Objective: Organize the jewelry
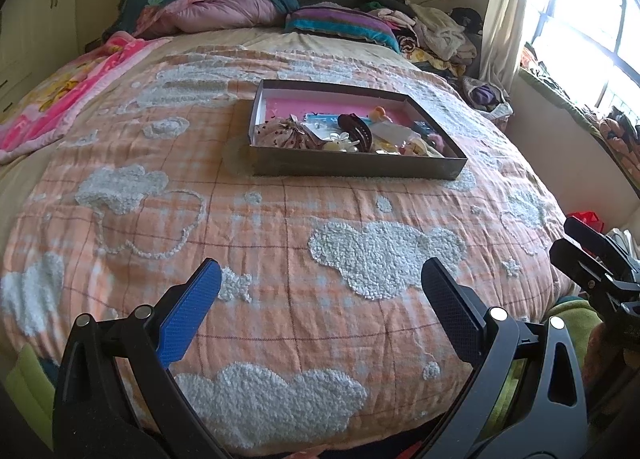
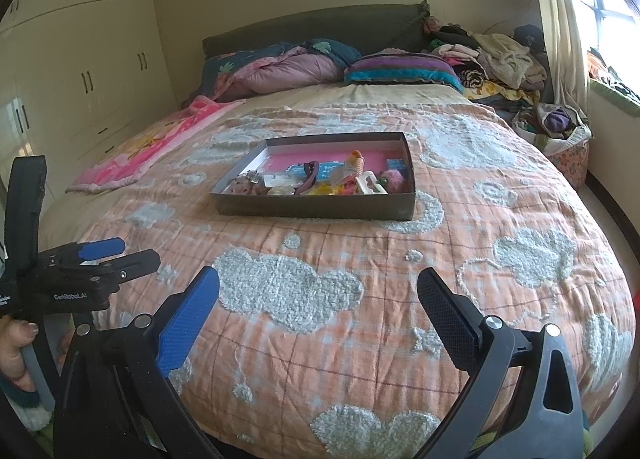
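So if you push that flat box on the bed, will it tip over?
Probably not: the box is low and wide. It may drag on the soft quilt instead of sliding, and its loose trinkets would likely shift.

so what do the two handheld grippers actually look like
Both match: the left gripper and right gripper have black plastic bodies with silver round pins. Each has one finger with a blue textured pad and one with a dark pad. The left one's body reads GenRobot.AI in white. No cables show.
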Demonstrator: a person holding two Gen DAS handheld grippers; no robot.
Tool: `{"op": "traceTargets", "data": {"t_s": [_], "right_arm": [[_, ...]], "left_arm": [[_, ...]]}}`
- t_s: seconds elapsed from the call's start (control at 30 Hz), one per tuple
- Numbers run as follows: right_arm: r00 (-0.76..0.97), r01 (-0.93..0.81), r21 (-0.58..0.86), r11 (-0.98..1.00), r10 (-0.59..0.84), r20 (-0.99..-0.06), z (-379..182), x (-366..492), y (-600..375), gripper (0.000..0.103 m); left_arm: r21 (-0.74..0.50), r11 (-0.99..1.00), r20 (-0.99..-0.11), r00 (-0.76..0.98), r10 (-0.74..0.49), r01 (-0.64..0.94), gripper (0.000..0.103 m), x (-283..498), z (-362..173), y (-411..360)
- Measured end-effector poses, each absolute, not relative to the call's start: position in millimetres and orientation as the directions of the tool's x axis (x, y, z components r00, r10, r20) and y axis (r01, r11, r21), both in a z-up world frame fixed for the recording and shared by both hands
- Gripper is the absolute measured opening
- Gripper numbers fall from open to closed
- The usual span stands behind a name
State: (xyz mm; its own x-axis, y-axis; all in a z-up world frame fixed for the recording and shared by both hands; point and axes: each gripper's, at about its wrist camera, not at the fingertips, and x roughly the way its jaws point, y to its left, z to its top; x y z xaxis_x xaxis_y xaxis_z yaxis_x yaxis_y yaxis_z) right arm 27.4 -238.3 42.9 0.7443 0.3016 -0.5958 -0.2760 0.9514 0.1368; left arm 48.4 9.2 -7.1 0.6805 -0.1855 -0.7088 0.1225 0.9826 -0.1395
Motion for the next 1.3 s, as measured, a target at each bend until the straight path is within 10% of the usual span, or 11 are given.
{"op": "traceTargets", "data": {"t_s": [1.3], "right_arm": [[0.741,-0.276,0.140,0.951,0.304,-0.599,42.8,27.2,-239.2,0.099]], "left_arm": [[-0.127,0.986,-0.708,0.686,-0.165,0.106,0.094,50.1,-4.6,13.7]]}}
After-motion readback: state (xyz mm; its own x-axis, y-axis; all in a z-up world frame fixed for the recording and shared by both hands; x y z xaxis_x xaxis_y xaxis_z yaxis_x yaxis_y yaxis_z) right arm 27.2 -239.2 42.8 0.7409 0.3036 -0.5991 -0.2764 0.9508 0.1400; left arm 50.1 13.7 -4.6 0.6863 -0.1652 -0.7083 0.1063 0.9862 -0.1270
